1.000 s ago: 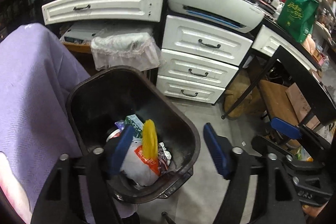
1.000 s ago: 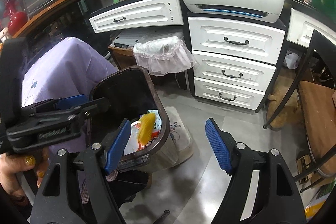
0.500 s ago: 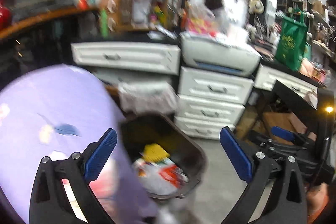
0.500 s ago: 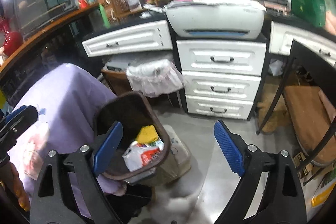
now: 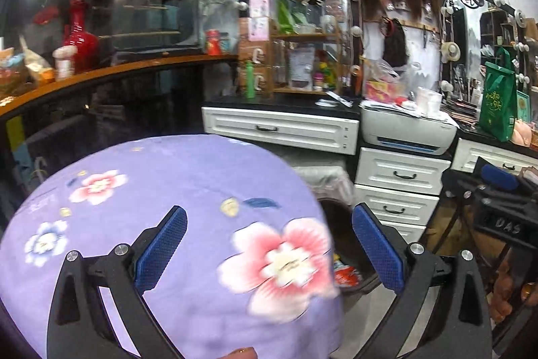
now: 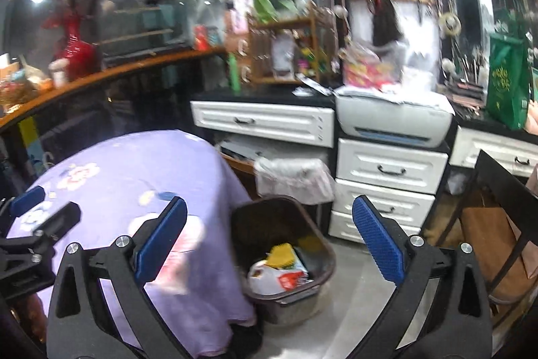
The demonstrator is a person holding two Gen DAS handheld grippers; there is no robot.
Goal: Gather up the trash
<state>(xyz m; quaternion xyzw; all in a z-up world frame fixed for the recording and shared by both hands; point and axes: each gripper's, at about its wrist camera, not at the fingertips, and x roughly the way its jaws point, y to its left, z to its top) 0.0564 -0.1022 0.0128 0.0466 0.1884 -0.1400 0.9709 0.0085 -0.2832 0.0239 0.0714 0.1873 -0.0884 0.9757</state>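
Observation:
A brown trash bin [image 6: 324, 246] stands on the floor beside a round table under a purple flowered cloth [image 6: 151, 164]. It holds trash [image 6: 279, 271]: a white bag, red wrappers and a yellow piece. My right gripper [image 6: 269, 202] hangs high above the bin. Its jaws are opening and nothing is between them. My left gripper [image 5: 269, 211] is open and empty over the purple cloth [image 5: 168, 184]. In that view the cloth hides most of the bin [image 5: 353, 254], and only a bit of red trash [image 5: 346, 275] shows.
White drawers [image 6: 390, 170] with a printer [image 6: 393, 120] on top stand behind the bin. A bin lined with a white bag [image 6: 292, 177] sits under the desk. At right are a dark chair [image 6: 497, 197] and a green bag [image 6: 504, 83]. A wooden counter [image 5: 101, 73] curves along the left.
Both grippers have risen and tilted up away from the bin, and their jaws have spread wider. The left view now looks over the purple cloth instead of into the bin.

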